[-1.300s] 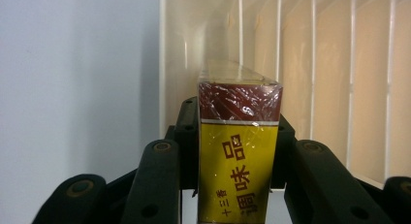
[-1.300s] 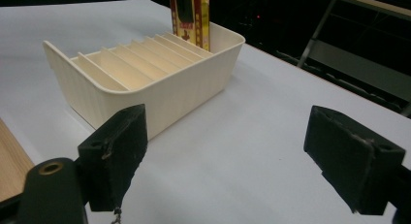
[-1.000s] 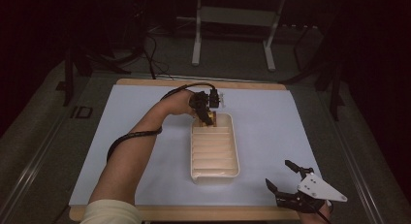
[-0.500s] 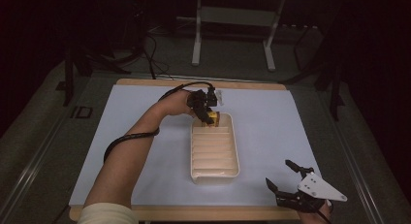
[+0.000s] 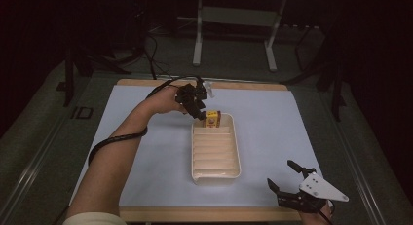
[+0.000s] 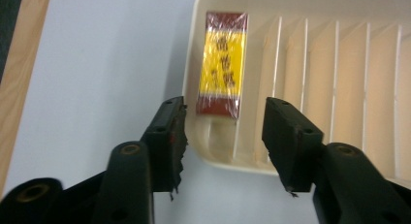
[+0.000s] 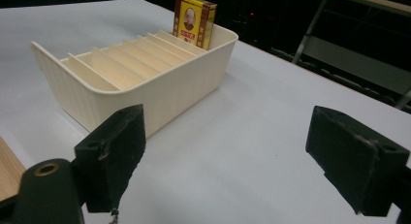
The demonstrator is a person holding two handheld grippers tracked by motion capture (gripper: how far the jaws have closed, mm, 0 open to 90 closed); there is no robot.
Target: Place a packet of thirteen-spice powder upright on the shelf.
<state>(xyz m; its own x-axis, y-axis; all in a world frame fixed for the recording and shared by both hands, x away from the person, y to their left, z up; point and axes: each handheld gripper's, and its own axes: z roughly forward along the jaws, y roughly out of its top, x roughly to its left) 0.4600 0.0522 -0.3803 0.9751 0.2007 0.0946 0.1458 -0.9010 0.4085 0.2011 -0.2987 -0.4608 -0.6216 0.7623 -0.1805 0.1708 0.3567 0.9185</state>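
1. Since a second ago, the yellow-and-red pack (image 5: 213,120) has arrived in the tray: it was not in the far slot then, and now it stands there, upright on its edge.

2. Left gripper (image 5: 197,108) hovers right over that far end of the cream slotted tray (image 5: 195,152). Its jaws stand apart, clamped on nothing, with the pack (image 6: 222,64) sitting free beyond them in the left gripper view (image 6: 224,136). That looks to me like a release just made.

3. From the right gripper view, the pack (image 7: 194,20) rises above the tray's rim (image 7: 145,83) in the end slot, printed face showing, leaning against nothing that I can make out.

4. Right gripper (image 5: 287,183) waits at the near right corner of the white mat (image 5: 272,108), well apart from the tray. Its jaws are wide open and empty too (image 7: 228,156).

5. Where does the job stand? One pack filed in the farthest compartment; every other slot between the dividers is bare.

6. What is left, as I judge it: the left hand has to lift clear without nudging the pack. No more packs lie on the mat, so I cannot tell whether further slots are to be filled.
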